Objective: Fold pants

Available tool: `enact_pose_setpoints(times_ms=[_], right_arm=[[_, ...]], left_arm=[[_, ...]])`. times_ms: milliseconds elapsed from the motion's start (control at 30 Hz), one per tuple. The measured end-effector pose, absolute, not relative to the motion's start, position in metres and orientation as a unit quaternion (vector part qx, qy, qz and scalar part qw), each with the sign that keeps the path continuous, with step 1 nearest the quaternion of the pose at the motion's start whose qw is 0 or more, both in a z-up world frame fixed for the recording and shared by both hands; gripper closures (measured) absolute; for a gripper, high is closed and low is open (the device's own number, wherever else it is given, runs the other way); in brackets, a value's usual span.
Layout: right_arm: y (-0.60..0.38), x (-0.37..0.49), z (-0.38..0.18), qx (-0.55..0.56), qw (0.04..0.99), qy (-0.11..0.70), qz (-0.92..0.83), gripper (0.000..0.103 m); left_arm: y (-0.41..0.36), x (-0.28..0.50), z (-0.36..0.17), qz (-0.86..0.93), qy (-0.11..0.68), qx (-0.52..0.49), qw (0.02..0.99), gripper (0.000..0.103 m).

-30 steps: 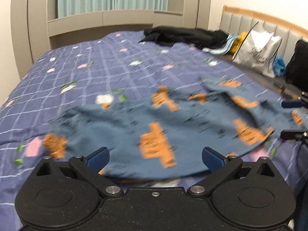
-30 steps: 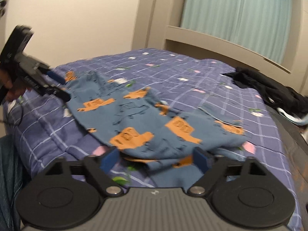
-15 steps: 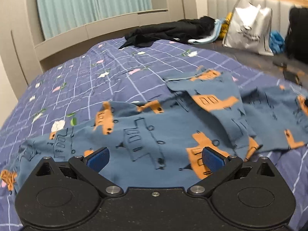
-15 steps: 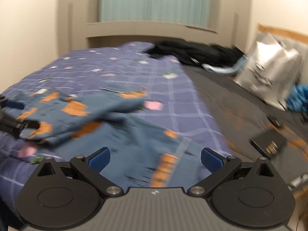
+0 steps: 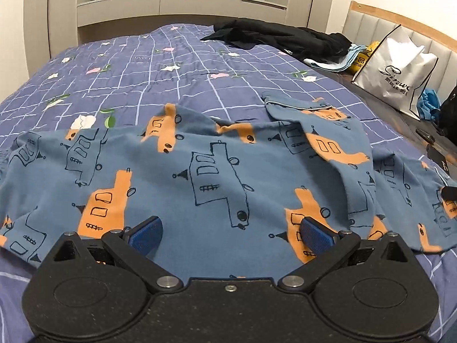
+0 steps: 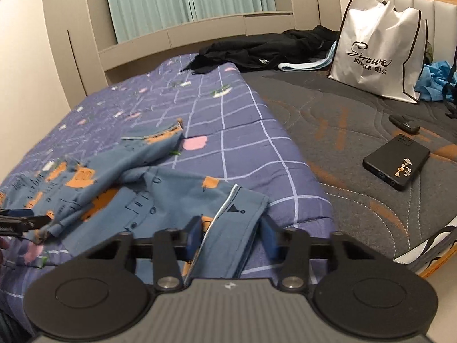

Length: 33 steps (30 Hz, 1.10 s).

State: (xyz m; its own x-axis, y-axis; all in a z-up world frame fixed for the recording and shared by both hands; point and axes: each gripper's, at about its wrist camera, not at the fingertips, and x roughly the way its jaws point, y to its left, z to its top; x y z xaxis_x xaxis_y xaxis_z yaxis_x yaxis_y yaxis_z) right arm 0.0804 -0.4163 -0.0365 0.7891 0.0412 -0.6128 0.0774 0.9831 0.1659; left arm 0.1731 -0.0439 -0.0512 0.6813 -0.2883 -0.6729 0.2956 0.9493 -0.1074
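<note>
The left tongs (image 5: pixel 230 233) sit at the bottom of the left view. They are wide open, and the blue pants (image 5: pixel 217 177) lie spread out under them, across the middle of the frame. The right tongs (image 6: pixel 232 238) sit at the bottom of the right view. They are partway closed around a pant cuff, but I cannot tell if they pinch it. The pants lie on a purple blanket (image 6: pixel 242 131). A phone (image 6: pixel 397 161) lies at the right. A white bag (image 6: pixel 377 45) stands at the upper right.

Pants (image 6: pixel 160 200) left half motion-blurred, backpack (image 5: pixel 450 111) cut off at frame edge
</note>
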Motion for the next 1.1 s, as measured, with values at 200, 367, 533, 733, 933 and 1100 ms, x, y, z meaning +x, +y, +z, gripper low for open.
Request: enact_pose_setpoints(times_ms=[200, 367, 533, 733, 933, 1100], right_arm=[[-0.411, 0.087, -0.03, 0.055, 0.949, 0.311, -0.013, 0.093], [-0.417, 0.097, -0.002, -0.003, 0.962, 0.273, -0.024, 0.095], [-0.421, 0.111, 0.006, -0.029, 0.958, 0.284, -0.017, 0.094], [-0.425, 0.124, -0.02, -0.031, 0.944, 0.327, -0.03, 0.075], [-0.434, 0.122, -0.017, -0.038, 0.945, 0.321, -0.046, 0.032], [-0.426, 0.149, 0.003, -0.041, 0.952, 0.303, 0.007, 0.014]], left_arm=[[-0.046, 0.174, -0.05, -0.158, 0.368, 0.009, 0.916, 0.0], [-0.045, 0.172, -0.051, -0.158, 0.367, 0.008, 0.917, 0.001], [-0.045, 0.172, -0.051, -0.157, 0.367, 0.008, 0.917, 0.001], [-0.043, 0.172, -0.046, -0.159, 0.368, -0.001, 0.916, 0.001], [-0.046, 0.169, -0.033, -0.191, 0.343, -0.046, 0.919, 0.001], [-0.062, 0.177, -0.028, -0.22, 0.329, -0.069, 0.916, 0.001]])
